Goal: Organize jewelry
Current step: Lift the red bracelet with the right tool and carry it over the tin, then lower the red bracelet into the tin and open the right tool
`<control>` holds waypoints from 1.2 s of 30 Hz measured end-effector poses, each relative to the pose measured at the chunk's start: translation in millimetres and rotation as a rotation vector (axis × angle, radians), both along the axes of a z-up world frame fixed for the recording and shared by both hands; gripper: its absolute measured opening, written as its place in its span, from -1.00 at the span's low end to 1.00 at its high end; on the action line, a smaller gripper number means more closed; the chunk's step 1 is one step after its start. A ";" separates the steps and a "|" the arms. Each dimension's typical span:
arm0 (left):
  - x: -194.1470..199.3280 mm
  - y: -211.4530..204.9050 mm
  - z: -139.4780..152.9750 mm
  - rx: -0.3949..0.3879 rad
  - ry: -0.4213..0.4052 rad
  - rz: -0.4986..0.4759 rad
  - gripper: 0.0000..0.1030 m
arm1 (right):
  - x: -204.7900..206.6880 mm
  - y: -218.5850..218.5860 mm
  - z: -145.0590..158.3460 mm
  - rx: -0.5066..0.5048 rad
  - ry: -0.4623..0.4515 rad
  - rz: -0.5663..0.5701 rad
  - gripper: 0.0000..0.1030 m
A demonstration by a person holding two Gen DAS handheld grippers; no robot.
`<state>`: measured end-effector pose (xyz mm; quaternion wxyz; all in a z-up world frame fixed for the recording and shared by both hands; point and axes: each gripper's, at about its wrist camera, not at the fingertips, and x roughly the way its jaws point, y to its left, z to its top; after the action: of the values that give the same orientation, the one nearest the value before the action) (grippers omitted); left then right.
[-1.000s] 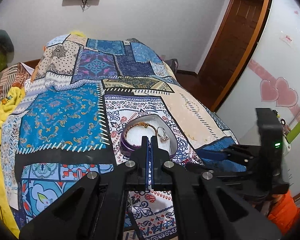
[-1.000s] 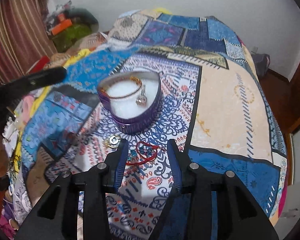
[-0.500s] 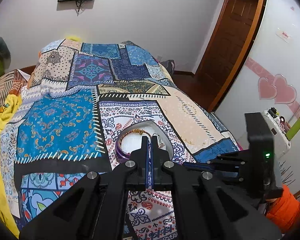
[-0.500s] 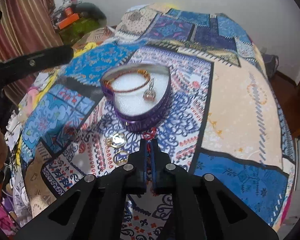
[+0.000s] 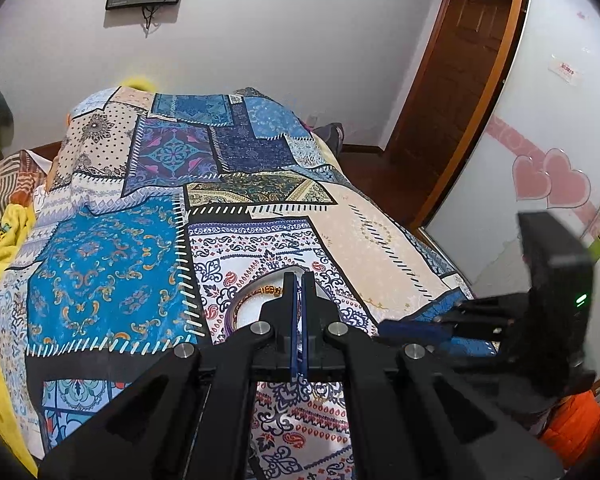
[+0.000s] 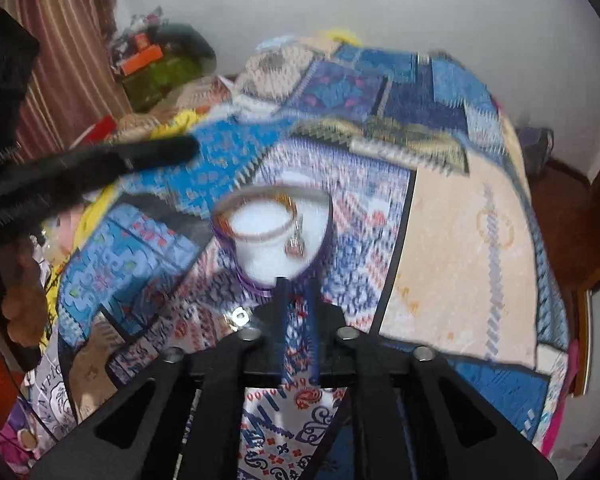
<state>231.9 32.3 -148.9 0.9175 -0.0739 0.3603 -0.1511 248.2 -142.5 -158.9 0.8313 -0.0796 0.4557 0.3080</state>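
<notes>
Reopening a crack after clamping, the right gripper (image 6: 297,286) nears the purple box (image 6: 260,284); left gripper (image 5: 299,280) closed, empty.

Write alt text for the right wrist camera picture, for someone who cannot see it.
A blurred view along the right gripper, its jaws opening, toward a purple heart-shaped box with a white lining on a patchwork bedspread. A beaded bangle with a silver charm lies in the box, and a small ring lies on the bedspread beside the jaws.
</notes>
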 end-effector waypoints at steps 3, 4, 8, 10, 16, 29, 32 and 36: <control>2.1 -0.4 -4.8 0.003 0.008 -0.002 -1.00 | 1.1 -0.1 -15.0 -0.023 0.032 -0.004 -0.41; 2.5 -0.1 -6.6 0.002 0.012 -0.003 -1.00 | 0.7 -0.1 -16.8 -0.029 0.035 -0.001 -0.41; 3.0 0.7 -14.5 -0.004 0.029 -0.002 -1.00 | 2.2 7.4 -32.0 -0.078 0.052 0.024 -0.41; 3.1 1.0 -17.4 -0.005 0.035 0.000 -1.00 | 1.5 9.9 -34.4 -0.095 0.049 0.040 -0.41; 4.7 4.1 -18.2 -0.007 0.034 0.005 -1.00 | 3.8 9.5 -40.0 -0.112 0.053 0.062 -0.85; 5.0 4.8 -9.1 -0.009 0.009 0.002 -1.00 | -1.1 -6.4 5.1 -0.013 -0.033 0.006 -0.85; 5.3 6.8 -5.9 -0.016 0.002 0.007 -1.00 | 0.4 -2.5 24.4 0.028 -0.074 0.003 -0.85; 7.2 7.9 -4.9 -0.025 0.003 0.004 -1.00 | 7.2 7.8 37.8 0.073 -0.105 0.006 -0.85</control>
<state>239.1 40.1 -153.8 0.9163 -0.0863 0.3597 -0.1537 255.4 -134.7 -121.1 0.8553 -0.0667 0.3999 0.3225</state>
